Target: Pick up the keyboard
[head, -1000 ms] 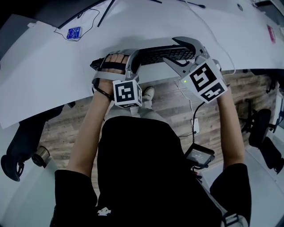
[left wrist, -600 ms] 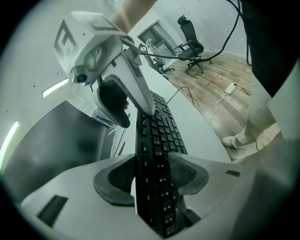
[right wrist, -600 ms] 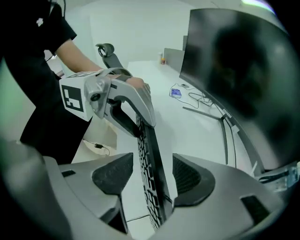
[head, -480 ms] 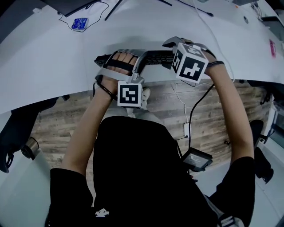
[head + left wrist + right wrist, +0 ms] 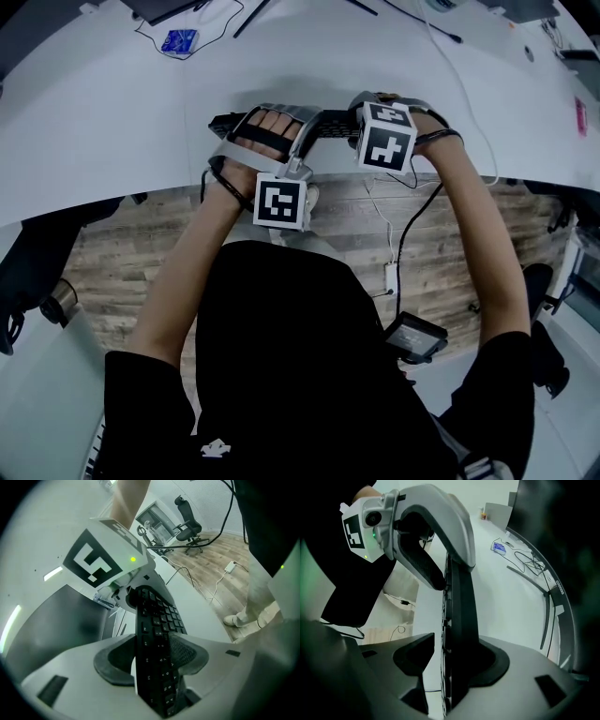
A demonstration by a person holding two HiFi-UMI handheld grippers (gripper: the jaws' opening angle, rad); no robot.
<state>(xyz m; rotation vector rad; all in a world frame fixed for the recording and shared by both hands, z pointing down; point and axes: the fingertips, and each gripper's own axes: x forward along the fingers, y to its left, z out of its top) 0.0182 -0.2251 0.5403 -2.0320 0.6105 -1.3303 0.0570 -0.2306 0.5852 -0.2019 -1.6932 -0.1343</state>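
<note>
The keyboard point(image 5: 328, 122) was at the near edge of the white tabletop point(image 5: 131, 122), and we had a gripper at each end of it. We could not tell whether it rested on the surface or was raised off it.

Our left gripper point(image 5: 152, 660) was at the keyboard's left end, clamped across its thickness. One pad pressed on the key face and the other sat against the underside.

Our right gripper point(image 5: 450, 663) pointed down over the keyboard's right end with its jaws spread. The keyboard stood between them with its back against one pad, while a pale gap showed between its key side and the other pad.

A small blue item point(image 5: 178, 40) and some dark cables point(image 5: 248, 17) lay well beyond the keyboard. On the keyboard's near side we saw the wooden floor point(image 5: 122, 262).
</note>
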